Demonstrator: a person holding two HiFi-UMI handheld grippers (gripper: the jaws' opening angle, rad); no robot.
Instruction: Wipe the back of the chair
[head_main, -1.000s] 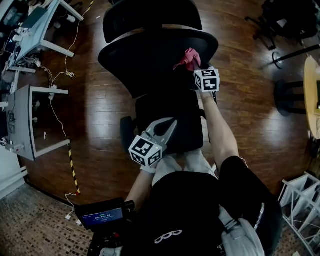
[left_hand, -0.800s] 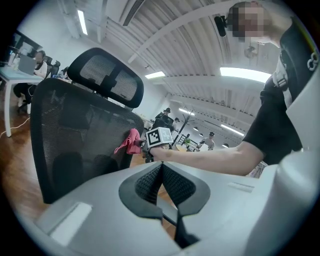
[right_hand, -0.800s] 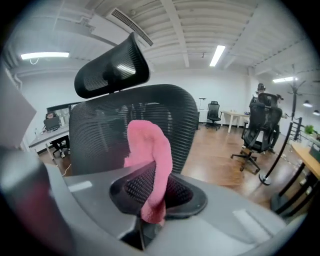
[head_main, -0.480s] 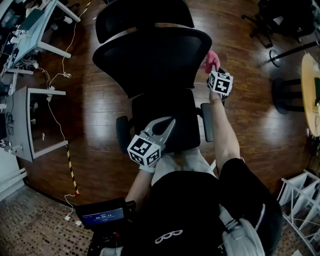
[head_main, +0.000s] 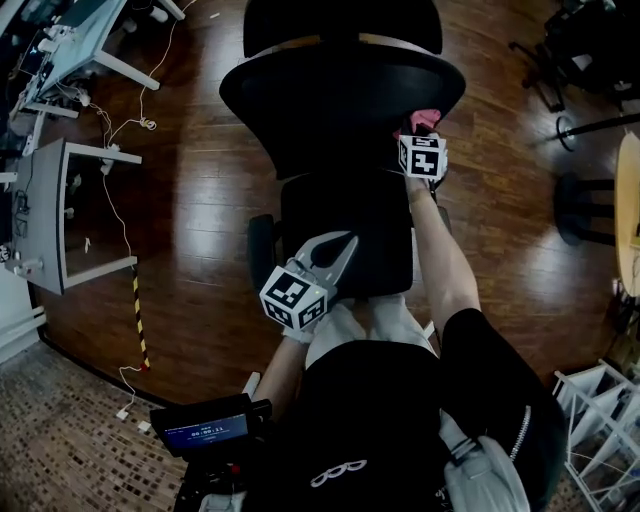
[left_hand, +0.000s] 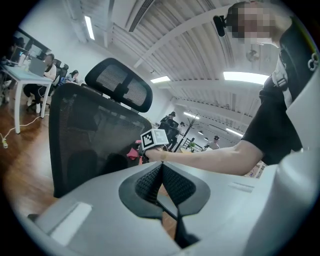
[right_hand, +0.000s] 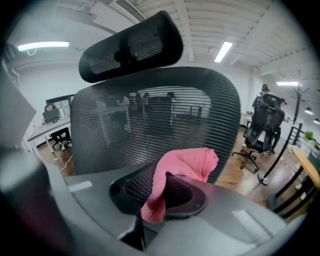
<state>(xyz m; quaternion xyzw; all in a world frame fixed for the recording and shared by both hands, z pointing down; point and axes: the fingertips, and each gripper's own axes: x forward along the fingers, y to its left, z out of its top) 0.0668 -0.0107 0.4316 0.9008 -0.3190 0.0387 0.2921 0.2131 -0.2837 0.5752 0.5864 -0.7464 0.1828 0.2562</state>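
- Dark wooden flooring (head_main: 200, 190) is stretching across an open office, with a pale desk (head_main: 40, 230) standing at the left and cables trailing beside it.
- A black mesh office chair (head_main: 340, 100) is standing in the middle, with its wide backrest (right_hand: 150, 120) facing the person and its headrest (right_hand: 130, 47) sitting above that.
- The person's right arm (head_main: 440, 260) is reaching forward from the near side, over the right edge of the seat (head_main: 340, 215).
- The right gripper (head_main: 417, 132) is pinching a pink cloth (head_main: 427, 118). Its jaws are clamped onto a fold, holding the cloth at the right part of the backrest's near face. Whether the cloth is touching the mesh cannot be told.
- The left gripper (head_main: 343, 247) is hanging low over the near part of the seat. Its jaws are pressed fully together with nothing between them, well apart from the backrest.
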